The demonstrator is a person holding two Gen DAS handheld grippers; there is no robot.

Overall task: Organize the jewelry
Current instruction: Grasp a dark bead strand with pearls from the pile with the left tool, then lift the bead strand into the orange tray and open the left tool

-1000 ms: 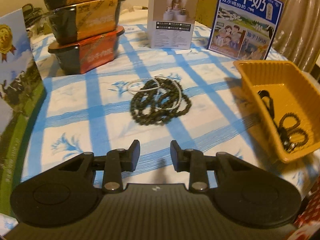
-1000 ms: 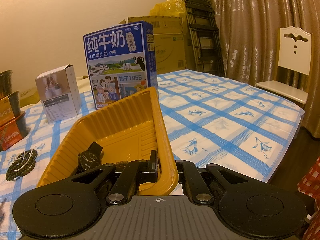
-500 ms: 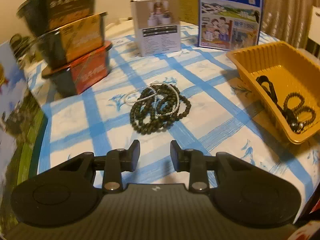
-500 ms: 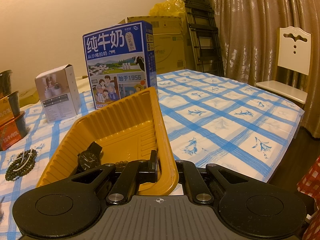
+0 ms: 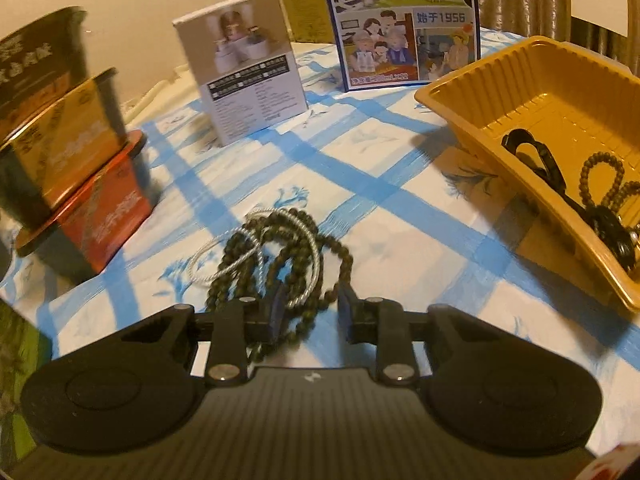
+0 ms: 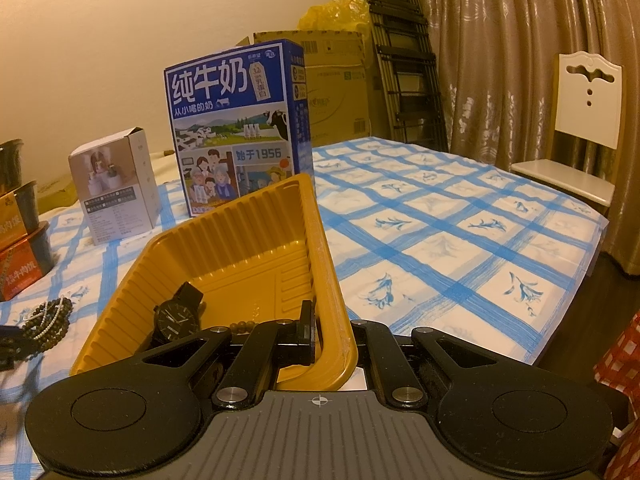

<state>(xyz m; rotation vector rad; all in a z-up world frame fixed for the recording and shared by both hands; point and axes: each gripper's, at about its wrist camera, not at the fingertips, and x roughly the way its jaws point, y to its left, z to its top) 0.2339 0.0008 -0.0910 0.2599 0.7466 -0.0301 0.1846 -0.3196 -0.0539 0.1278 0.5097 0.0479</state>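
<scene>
A tangle of dark green bead strands with a silver chain (image 5: 276, 256) lies on the blue-checked cloth; it also shows far left in the right wrist view (image 6: 48, 318). My left gripper (image 5: 308, 312) is open, low over the near edge of the beads, with some beads between its fingers. My right gripper (image 6: 332, 332) is shut on the near corner wall of the yellow tray (image 6: 320, 264). The tray (image 5: 520, 92) holds a black watch (image 6: 176, 320) and a brown bead bracelet (image 5: 600, 184).
A blue milk carton (image 6: 240, 132) and a small white box (image 6: 116, 188) stand behind the tray. Stacked noodle bowls (image 5: 68, 152) stand at the left. A white chair (image 6: 580, 140) and curtains are beyond the table's right edge.
My left gripper has moved forward and down to the bead tangle, its fingers now around the near beads. The right gripper and tray have not moved.
</scene>
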